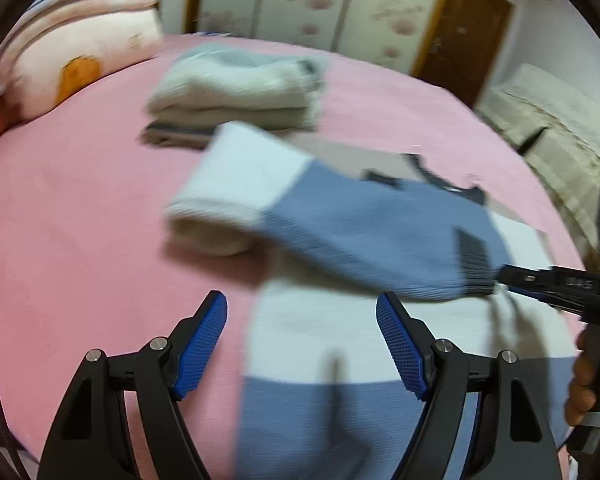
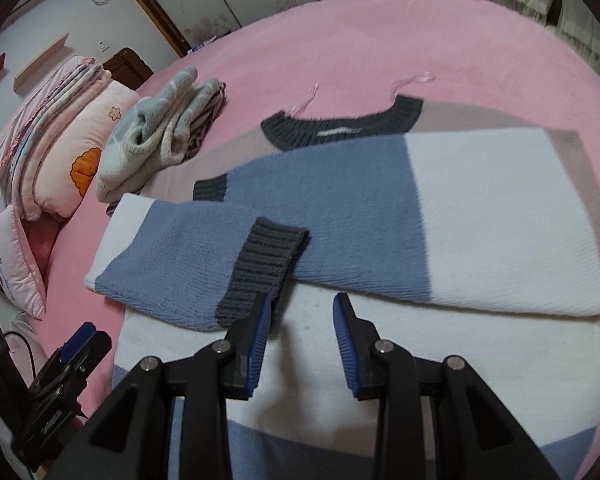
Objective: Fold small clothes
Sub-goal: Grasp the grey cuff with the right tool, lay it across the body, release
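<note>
A knit sweater (image 2: 440, 216) in blue, white and beige blocks, with a dark grey collar (image 2: 340, 128), lies flat on the pink bed (image 2: 340, 40). Both sleeves are folded across its body. The left sleeve (image 1: 340, 228) ends in a grey cuff (image 2: 260, 268). My right gripper (image 2: 302, 304) hovers just in front of that cuff, open, with only the white body showing between its pads; its left finger (image 2: 260, 320) overlaps the cuff's corner. My left gripper (image 1: 302, 304) is wide open over the sweater's lower edge and holds nothing. The left wrist view is blurred.
A stack of folded pale fleece clothes (image 2: 156, 132) sits on the bed beyond the sweater. Pillows and a folded quilt (image 2: 60, 132) lie at the left edge. A person's hand (image 1: 584, 380) holds the right gripper (image 1: 540, 280). A wardrobe and a brown door (image 1: 460, 28) stand behind the bed.
</note>
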`<act>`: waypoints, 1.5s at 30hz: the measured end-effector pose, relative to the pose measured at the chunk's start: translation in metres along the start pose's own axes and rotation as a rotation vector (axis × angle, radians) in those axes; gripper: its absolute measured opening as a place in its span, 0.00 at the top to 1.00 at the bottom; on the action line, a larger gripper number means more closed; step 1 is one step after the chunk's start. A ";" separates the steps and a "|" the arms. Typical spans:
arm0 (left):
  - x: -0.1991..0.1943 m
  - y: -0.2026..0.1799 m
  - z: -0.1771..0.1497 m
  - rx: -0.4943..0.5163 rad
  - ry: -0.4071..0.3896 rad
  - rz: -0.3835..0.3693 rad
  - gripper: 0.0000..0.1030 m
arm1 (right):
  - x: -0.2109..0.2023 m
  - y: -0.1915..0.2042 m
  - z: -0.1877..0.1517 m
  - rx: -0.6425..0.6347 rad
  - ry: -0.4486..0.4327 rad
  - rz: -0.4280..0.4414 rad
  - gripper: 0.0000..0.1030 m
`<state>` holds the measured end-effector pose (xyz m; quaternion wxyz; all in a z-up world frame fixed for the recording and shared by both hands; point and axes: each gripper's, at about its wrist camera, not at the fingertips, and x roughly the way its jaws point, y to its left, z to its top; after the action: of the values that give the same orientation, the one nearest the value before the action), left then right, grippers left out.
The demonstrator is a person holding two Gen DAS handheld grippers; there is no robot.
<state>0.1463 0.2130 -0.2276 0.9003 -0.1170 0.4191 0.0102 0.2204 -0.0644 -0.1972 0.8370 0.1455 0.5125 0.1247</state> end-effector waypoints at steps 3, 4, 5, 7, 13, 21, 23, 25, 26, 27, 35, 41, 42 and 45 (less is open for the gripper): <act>0.006 0.025 -0.002 -0.057 0.019 0.035 0.26 | 0.008 0.002 0.000 0.015 0.016 0.020 0.68; 0.007 0.031 -0.003 -0.072 0.020 0.038 0.26 | 0.010 0.003 0.000 0.018 0.020 0.026 0.68; 0.010 0.041 -0.002 -0.103 0.022 0.040 0.26 | 0.012 0.004 0.000 0.020 0.022 0.030 0.66; 0.016 0.051 -0.001 -0.147 0.021 0.042 0.26 | 0.015 0.006 0.000 0.021 0.024 0.037 0.59; 0.034 0.075 0.010 -0.274 0.026 0.024 0.26 | 0.030 0.010 0.007 0.014 0.039 0.032 0.55; 0.057 0.069 0.030 -0.302 0.018 0.019 0.25 | 0.028 0.045 0.010 -0.143 0.019 0.030 0.92; 0.059 0.066 0.032 -0.298 0.019 0.020 0.25 | 0.012 0.059 0.014 -0.215 -0.032 0.031 0.92; 0.062 0.062 0.035 -0.295 0.022 0.019 0.25 | -0.007 0.071 0.025 -0.283 -0.099 0.019 0.92; 0.063 0.060 0.036 -0.295 0.022 0.017 0.25 | -0.017 0.076 0.032 -0.311 -0.135 0.011 0.92; 0.065 0.058 0.037 -0.295 0.021 0.012 0.25 | -0.028 0.081 0.041 -0.335 -0.173 0.007 0.92; 0.076 0.042 0.046 -0.268 0.043 0.030 0.25 | -0.090 0.064 0.096 -0.275 -0.376 -0.046 0.92; 0.089 0.031 0.050 -0.229 0.078 0.072 0.22 | -0.099 0.024 0.099 -0.194 -0.380 -0.086 0.92; 0.090 0.029 0.050 -0.221 0.083 0.082 0.22 | -0.098 0.019 0.098 -0.182 -0.373 -0.093 0.92; 0.091 0.023 0.050 -0.203 0.087 0.108 0.22 | -0.094 -0.002 0.091 -0.138 -0.355 -0.109 0.92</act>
<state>0.2403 0.2394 -0.2703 0.8630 -0.1850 0.4603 0.0957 0.2603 -0.1105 -0.0810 0.9278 0.0797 0.3541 0.0865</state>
